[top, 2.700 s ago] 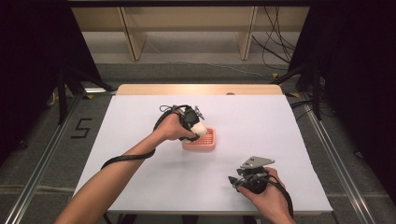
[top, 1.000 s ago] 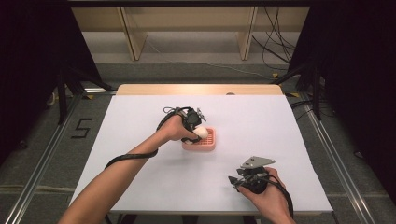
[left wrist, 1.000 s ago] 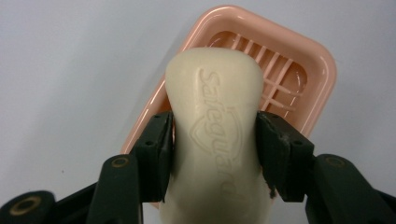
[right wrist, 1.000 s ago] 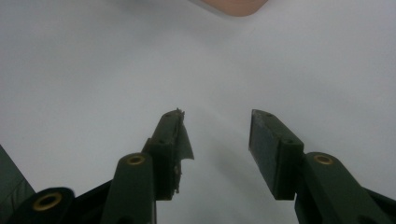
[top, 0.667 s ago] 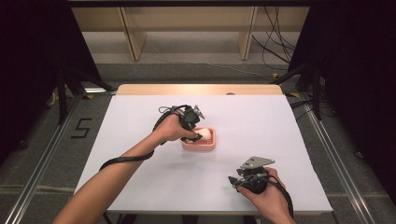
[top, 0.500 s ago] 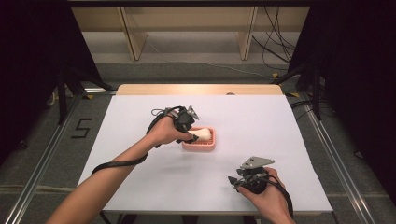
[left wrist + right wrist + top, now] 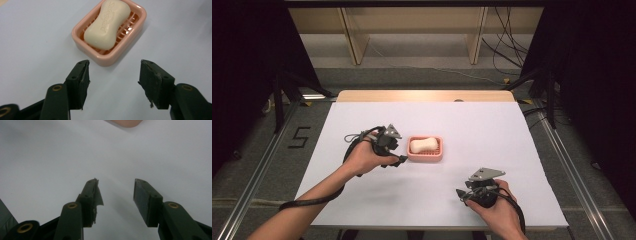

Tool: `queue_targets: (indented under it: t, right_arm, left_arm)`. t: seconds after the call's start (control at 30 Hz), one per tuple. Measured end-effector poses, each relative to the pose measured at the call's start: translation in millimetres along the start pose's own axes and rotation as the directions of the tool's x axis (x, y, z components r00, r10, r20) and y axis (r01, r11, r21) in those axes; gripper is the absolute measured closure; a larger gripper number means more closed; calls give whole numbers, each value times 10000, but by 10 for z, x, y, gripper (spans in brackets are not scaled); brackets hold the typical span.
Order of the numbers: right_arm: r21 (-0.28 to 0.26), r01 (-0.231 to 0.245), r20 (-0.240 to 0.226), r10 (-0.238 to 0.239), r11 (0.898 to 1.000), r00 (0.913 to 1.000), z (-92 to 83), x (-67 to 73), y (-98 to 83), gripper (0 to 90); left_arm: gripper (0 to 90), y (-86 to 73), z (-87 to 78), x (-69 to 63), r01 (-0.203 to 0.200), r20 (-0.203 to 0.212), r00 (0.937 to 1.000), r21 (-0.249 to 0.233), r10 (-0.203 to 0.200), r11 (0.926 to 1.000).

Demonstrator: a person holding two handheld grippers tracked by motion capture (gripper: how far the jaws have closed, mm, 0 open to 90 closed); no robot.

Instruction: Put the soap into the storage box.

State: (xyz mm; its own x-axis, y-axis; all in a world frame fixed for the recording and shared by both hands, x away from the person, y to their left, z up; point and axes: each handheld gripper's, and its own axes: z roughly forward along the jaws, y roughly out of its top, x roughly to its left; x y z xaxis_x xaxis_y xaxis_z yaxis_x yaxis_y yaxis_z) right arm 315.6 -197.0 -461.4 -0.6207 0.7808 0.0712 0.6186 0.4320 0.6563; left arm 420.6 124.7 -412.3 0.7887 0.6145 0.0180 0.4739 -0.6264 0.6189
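A cream bar of soap lies in a pink ribbed soap dish at the middle of the white table. My left gripper sits just left of the dish, drawn back from it; its jaws have just been opening and stand apart with nothing between them. My right gripper rests low near the table's front right, open over bare white surface, with a pink corner of the dish at the top edge of its view.
The white sheet covers the table, with a wooden strip along its far edge. Wooden shelf legs and loose cables stand on the floor beyond. Metal rails run along both sides of the table.
My left gripper has let go of the soap, left it in the dish and pulled away to the left, its jaws now apart. The right gripper has stayed put.
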Motion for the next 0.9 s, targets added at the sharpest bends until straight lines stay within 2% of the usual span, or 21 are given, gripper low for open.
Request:
queue_targets:
  t: [0.03, 0.17, 0.23, 0.27, 0.3, 0.33, 0.4, 0.43, 0.5, 0.53, 0.6, 0.63, 0.67, 0.73, 0.87, 0.9]
  right_arm:
    - [-186, 16, 25, -15, 9998, 10000, 11, -1, -5, 551]
    - [-188, 19, 35, -18, 9998, 10000, 13, -3, -6, 551]
    - [-174, -1, 34, 2, 9998, 10000, 11, 1, -6, 550]
    - [-172, -3, 26, 4, 9999, 10000, 11, 0, -6, 550]
    - [-228, 191, 92, -189, 9996, 9998, 22, -12, -10, 550]
    - [-215, 208, 85, -206, 9996, 9998, 25, -13, -10, 550]
    - [-135, 47, 33, -47, 9999, 10000, 22, -2, -6, 550]
    - [-102, 265, 62, -265, 9996, 9996, 23, -15, -7, 549]
    - [-93, 235, 55, -235, 9997, 9997, 23, -12, -6, 548]
    - [-45, 210, 47, -210, 9998, 9998, 21, -12, -5, 547]
    - [-153, 163, 68, -162, 9997, 9998, 36, -9, -12, 546]
    - [-94, -11, 40, 11, 10000, 10000, 33, 1, -9, 546]
    - [-82, -6, 45, 7, 10000, 10000, 35, 0, -9, 546]
    - [19, 13, 3, -13, 10000, 10000, 25, 1, -4, 546]
    - [55, 72, -14, -72, 10000, 10000, 25, 3, -4, 545]
    - [-4, 253, 13, -253, 9997, 9997, 37, -9, -11, 545]
  left_arm:
    - [406, -62, -18, -9, 66, -68, 10000, -92, -66, 9999]
    - [408, -321, -106, -47, 306, -29, 9995, -21, -306, 9995]
    - [408, -470, -134, -67, 429, -246, 9988, -158, -433, 9990]
    - [408, -541, -153, -77, 462, -193, 9987, -114, -464, 9989]
    - [409, -611, -164, -86, 560, -325, 9979, -130, -564, 9983]
    - [409, -672, -202, -88, 560, -255, 9981, 43, -558, 9984]
    - [408, -800, -239, -107, 786, -181, 9967, -60, -787, 9969]
    - [408, -859, -261, -114, 814, -312, 9962, -98, -817, 9966]
    - [402, -977, -293, -127, 904, -202, 9957, -83, -905, 9959]
    - [401, -1051, -312, -144, 1148, -216, 9931, -196, -1152, 9932]
    - [400, -1159, -333, -181, 1238, -337, 9916, -325, -1249, 9918]
    - [399, -1219, -341, -210, 1366, -330, 9899, -442, -1381, 9896]
    - [398, -1219, -341, -210, 1366, -330, 9899, -442, -1381, 9896]
    - [395, -1318, -389, -260, 1546, -130, 9878, -451, -1553, 9870]
    - [390, -1466, -455, -320, 1762, -218, 9839, -551, -1777, 9828]
    - [388, -1484, -471, -321, 1725, -233, 9845, -513, -1738, 9837]
